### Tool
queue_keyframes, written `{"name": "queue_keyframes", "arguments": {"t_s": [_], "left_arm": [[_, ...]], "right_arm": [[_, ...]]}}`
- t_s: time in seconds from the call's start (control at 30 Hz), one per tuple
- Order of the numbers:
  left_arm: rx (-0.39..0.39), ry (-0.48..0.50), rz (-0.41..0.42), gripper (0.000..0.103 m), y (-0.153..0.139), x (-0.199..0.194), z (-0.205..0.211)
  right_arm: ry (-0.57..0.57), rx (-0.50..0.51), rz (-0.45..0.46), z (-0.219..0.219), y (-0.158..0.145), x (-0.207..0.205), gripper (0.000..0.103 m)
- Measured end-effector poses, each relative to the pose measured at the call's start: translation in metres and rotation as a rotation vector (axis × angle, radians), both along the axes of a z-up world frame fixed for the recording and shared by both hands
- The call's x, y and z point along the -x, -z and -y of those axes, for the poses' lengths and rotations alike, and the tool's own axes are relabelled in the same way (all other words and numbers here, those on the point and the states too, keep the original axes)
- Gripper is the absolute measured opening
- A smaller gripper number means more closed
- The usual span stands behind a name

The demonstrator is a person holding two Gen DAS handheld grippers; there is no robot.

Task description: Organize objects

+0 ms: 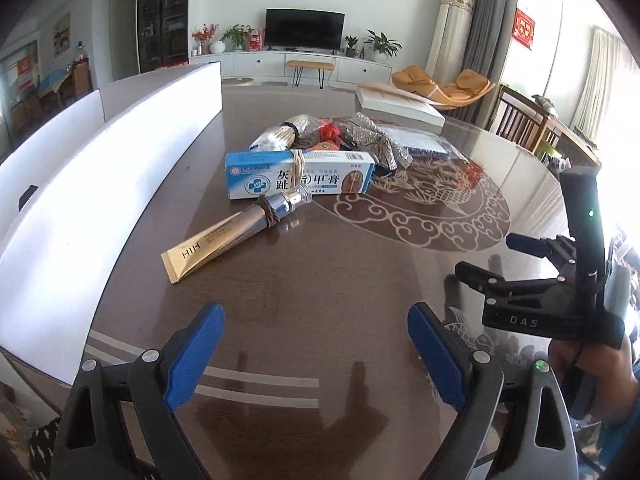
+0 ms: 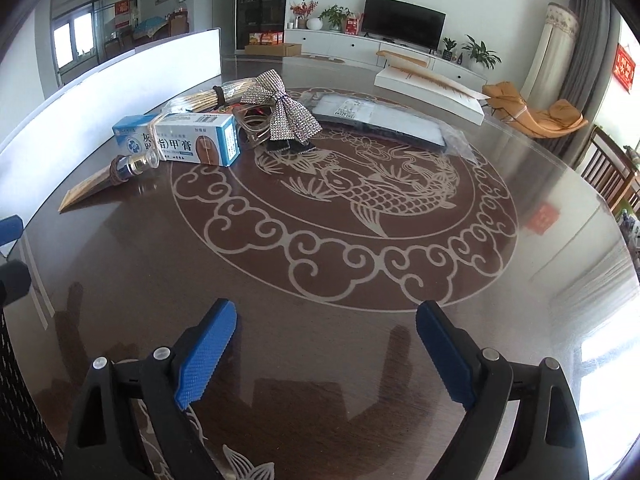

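Note:
A pile of small objects lies on the round dark table [image 1: 320,288]. A gold tube [image 1: 224,240] with a silver cap lies nearest, also in the right wrist view [image 2: 104,184]. Behind it lies a blue and white ointment box [image 1: 300,174], also in the right wrist view [image 2: 180,140]. A bundle of sticks [image 2: 208,98], a sparkly bow [image 2: 284,112] and a flat plastic-wrapped pack [image 2: 380,118] lie beyond. My left gripper [image 1: 316,356] is open and empty above the table's near edge. My right gripper [image 2: 326,356] is open and empty; it also shows in the left wrist view [image 1: 500,256].
A long white box [image 1: 100,168] stands open along the table's left side. A flat white box [image 2: 432,88] lies at the table's far edge. Wooden chairs [image 1: 532,124] stand at the right. The table has a glass top with a fish pattern [image 2: 360,200].

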State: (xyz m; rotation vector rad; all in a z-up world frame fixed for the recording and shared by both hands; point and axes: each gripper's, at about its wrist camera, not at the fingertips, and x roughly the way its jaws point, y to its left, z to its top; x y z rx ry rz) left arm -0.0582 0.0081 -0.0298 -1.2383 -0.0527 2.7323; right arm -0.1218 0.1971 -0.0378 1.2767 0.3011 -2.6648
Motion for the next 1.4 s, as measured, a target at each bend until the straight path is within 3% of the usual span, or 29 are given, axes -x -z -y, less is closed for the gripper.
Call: {"name": "queue_keyframes", "arguments": {"t_s": [0.13, 0.33, 0.7, 1.4], "left_arm": [[0.033, 0.010, 0.021, 0.093, 0.018, -0.002, -0.002], [0.042, 0.011, 0.038, 0.093, 0.030, -0.001, 0.004], [0.096, 0.025, 0.024, 0.093, 0.031, 0.000, -0.001], [0.096, 0.035, 0.022, 0.098, 0.031, 0.002, -0.003]], "right_arm": [[0.031, 0.028, 0.027, -0.006, 0.003, 0.005, 0.103], [0.045, 0.080, 0.059, -0.013, 0.006, 0.008, 0.103], [0.046, 0.079, 0.059, -0.012, 0.005, 0.008, 0.103], [0.046, 0.080, 0.060, -0.012, 0.005, 0.008, 0.103]]}}
